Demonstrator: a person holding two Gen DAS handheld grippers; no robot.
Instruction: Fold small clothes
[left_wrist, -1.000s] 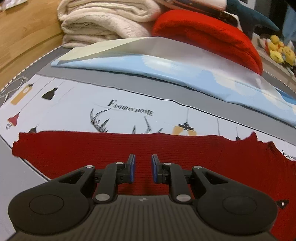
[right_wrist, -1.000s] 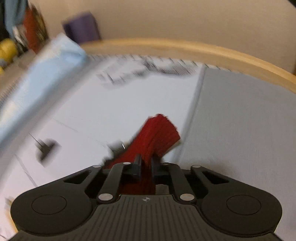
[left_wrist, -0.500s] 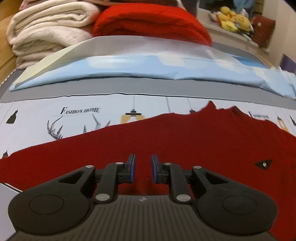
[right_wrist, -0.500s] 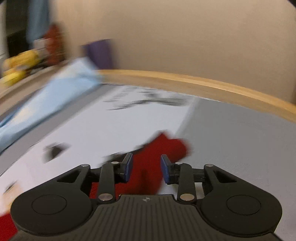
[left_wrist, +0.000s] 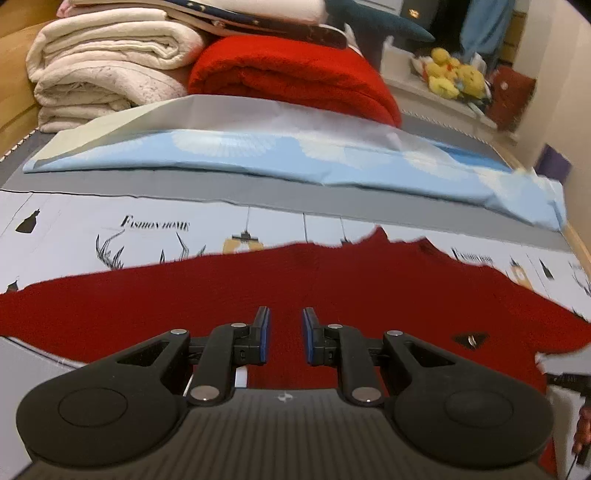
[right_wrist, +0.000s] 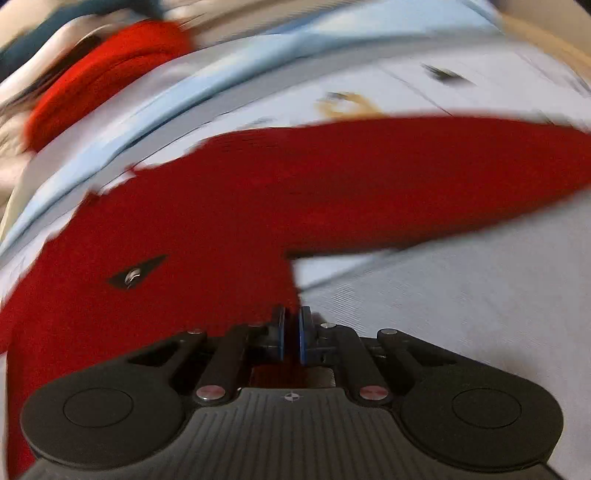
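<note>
In the left wrist view, the left gripper (left_wrist: 284, 334) hangs low over a red sweater (left_wrist: 332, 291) with its jaws spread apart and nothing between the blue pads (left_wrist: 263, 334). The sweater lies flat across the near part of a printed bed sheet (left_wrist: 74, 229), reaching from the left edge of the picture to the right, and a small dark triangular badge (left_wrist: 470, 338) sits on it at the near right. Beyond the sweater, a folded light blue cloth (left_wrist: 280, 158) stretches across the bed. Farther back, a stack of cream blankets (left_wrist: 110, 66) stands on the left with a rolled red blanket (left_wrist: 295, 77) just beside it on the right. Yellow plush toys (left_wrist: 452, 77) sit on a ledge at the far right. In the right wrist view, which is blurred by motion, the right gripper (right_wrist: 290, 338) has its jaws drawn close together, pinching a near edge of the red sweater (right_wrist: 258, 206). The garment spreads away to the left and far right over the bed sheet (right_wrist: 461, 295), and the badge (right_wrist: 133, 276) shows on its left part. The light blue cloth (right_wrist: 221, 70) and the red blanket (right_wrist: 107, 74) appear smeared at the far left.
</note>
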